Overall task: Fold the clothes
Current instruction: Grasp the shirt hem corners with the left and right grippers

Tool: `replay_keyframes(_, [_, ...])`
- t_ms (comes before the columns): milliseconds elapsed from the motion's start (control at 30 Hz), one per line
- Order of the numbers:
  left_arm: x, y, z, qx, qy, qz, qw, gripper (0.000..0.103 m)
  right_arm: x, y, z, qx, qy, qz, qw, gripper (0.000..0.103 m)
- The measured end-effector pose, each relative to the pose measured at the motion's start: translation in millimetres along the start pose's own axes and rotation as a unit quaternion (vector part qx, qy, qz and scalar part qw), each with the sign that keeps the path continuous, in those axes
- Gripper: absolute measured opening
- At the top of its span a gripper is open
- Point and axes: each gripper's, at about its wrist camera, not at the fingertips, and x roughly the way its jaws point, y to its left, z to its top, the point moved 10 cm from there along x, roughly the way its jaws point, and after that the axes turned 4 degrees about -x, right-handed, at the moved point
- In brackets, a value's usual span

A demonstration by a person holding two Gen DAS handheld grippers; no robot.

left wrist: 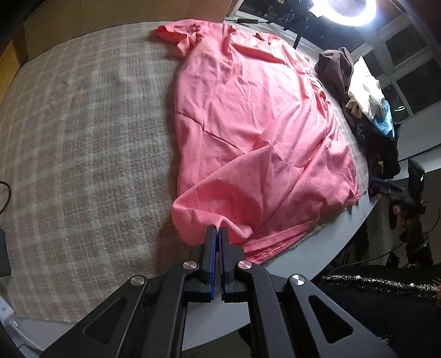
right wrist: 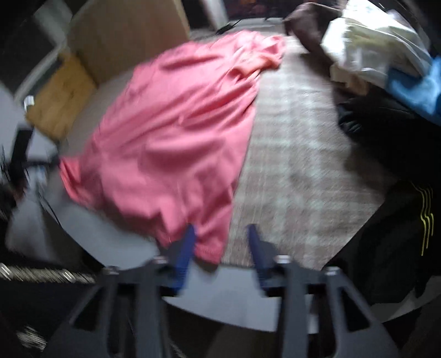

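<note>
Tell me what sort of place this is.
Probably a room at home set up for filming: a round table under a checked blanket, a pile of clothes beside a pink shirt, and a ring light by dark windows.

Black linkage arms, blue-padded jaws, silver rivets (left wrist: 190, 265)

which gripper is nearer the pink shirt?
Left. The left gripper is shut on a fold of the pink shirt. The right gripper stands open over its hem corner, pads not on the cloth.
</note>
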Motion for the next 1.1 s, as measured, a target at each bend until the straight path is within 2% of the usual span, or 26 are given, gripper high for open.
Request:
replay_keyframes(167, [3,8,-4,-0.007,0.008,0.002,0.9999,0.001,31,10,-12,-0.017,0.027,0.012,0.999,0.047])
replay_keyframes(233, [3,9,-4,-0.005,0.009,0.003,0.9999,0.001,36,11,-10,-0.023,0.024,0.012,0.999,0.04])
replay_keyframes(267, [2,9,-3,-0.005,0.007,0.004,1.0,0.001,36,11,-8,-0.024,0.02,0.015,0.999,0.01])
replay_keyframes(300, [1,9,-1,-0.003,0.005,0.004,1.0,0.001,33,11,-4,-0.017,0.016,0.026,0.999,0.002])
replay_keyframes(400, [-4,7,14,0.009,-0.006,0.01,0.9999,0.001,17,1,17,0.021,-0.016,0.059,0.998,0.001])
replay_keyframes(467, [-4,6,36,0.016,-0.022,0.015,0.9995,0.001,6,-13,39,0.046,-0.044,0.066,0.996,0.001])
replay_keyframes(567, [5,13,71,0.016,-0.037,0.03,0.9988,0.004,-1,-44,75,0.084,-0.081,0.033,0.993,0.002])
replay_keyframes(667, [19,29,91,0.006,-0.032,0.061,0.9976,0.018,11,-67,82,0.076,-0.03,-0.025,0.996,0.006])
replay_keyframes(733, [16,35,90,0.0,-0.033,0.058,0.9977,0.02,7,-59,79,0.046,-0.024,-0.024,0.998,0.007])
replay_keyframes(767, [13,37,87,-0.003,-0.035,0.056,0.9978,0.02,4,-50,77,0.023,-0.021,-0.016,0.999,0.011])
replay_keyframes(800, [9,39,84,-0.006,-0.037,0.055,0.9978,0.021,2,-37,73,-0.008,-0.016,-0.005,1.0,0.021])
replay_keyframes(833, [4,42,77,-0.01,-0.038,0.055,0.9977,0.023,2,-24,69,-0.038,-0.013,0.0,0.999,0.027])
replay_keyframes(867, [2,45,74,-0.012,-0.038,0.056,0.9976,0.025,1,-11,66,-0.068,-0.011,0.005,0.998,0.039])
replay_keyframes(900, [-1,46,69,-0.015,-0.037,0.057,0.9975,0.027,2,1,62,-0.097,-0.007,0.009,0.995,0.043])
replay_keyframes(967, [-3,48,59,-0.024,-0.036,0.058,0.9974,0.027,12,19,57,-0.145,0.006,0.013,0.989,0.043])
replay_keyframes(1100, [-4,52,44,-0.031,-0.031,0.06,0.9972,0.027,44,38,53,-0.197,0.046,0.023,0.979,0.043])
